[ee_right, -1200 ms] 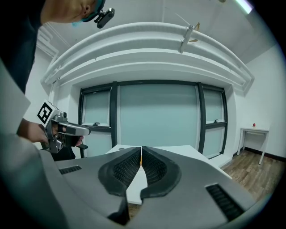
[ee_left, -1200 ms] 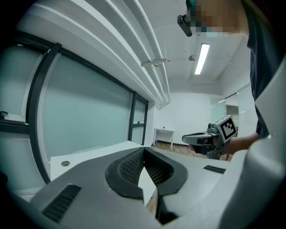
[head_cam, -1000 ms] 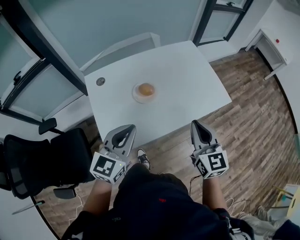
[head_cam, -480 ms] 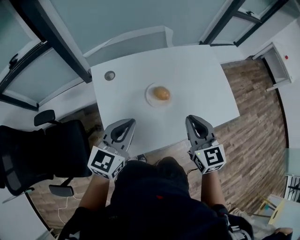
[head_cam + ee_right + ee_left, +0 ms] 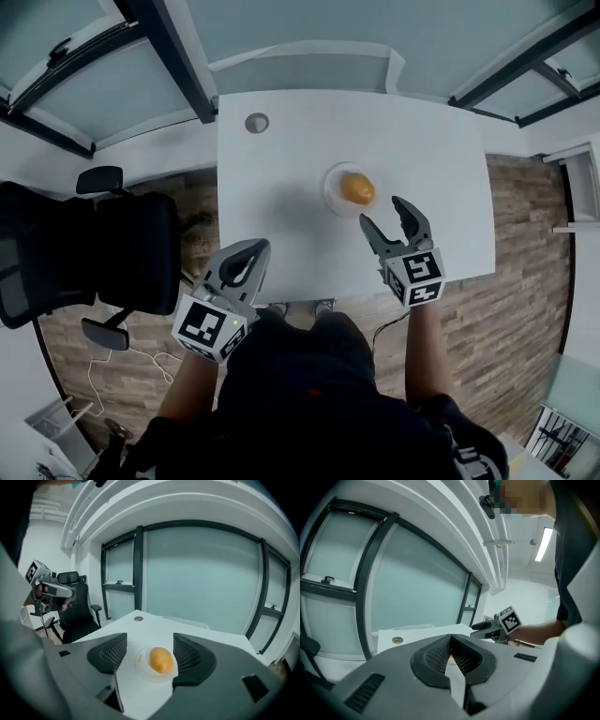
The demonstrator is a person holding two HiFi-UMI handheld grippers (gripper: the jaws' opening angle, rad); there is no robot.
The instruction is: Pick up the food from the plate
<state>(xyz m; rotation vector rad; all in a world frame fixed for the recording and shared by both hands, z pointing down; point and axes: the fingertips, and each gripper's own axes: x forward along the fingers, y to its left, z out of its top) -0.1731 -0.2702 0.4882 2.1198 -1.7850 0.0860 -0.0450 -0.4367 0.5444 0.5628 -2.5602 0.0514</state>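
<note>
An orange oval piece of food [image 5: 356, 188] [image 5: 161, 660] lies on a small white plate [image 5: 333, 191] [image 5: 143, 667] in the middle of the white table [image 5: 281, 206]. My right gripper [image 5: 382, 217] [image 5: 150, 653] hovers just short of the plate, and its jaws are opening with nothing between them; the food shows beyond the gap. My left gripper [image 5: 247, 260] [image 5: 451, 652] is shut and empty, held back at the table's near edge, left of the plate.
A round grey grommet [image 5: 256, 123] [image 5: 138, 618] sits in the table's far left part. A black office chair [image 5: 103, 253] stands left of the table. Glass partition walls run along the far side, and wood flooring [image 5: 525, 272] lies to the right.
The view has shifted so the table sits closer. My right gripper has moved forward over the table toward the plate and its jaws have spread apart. The left gripper has kept its place.
</note>
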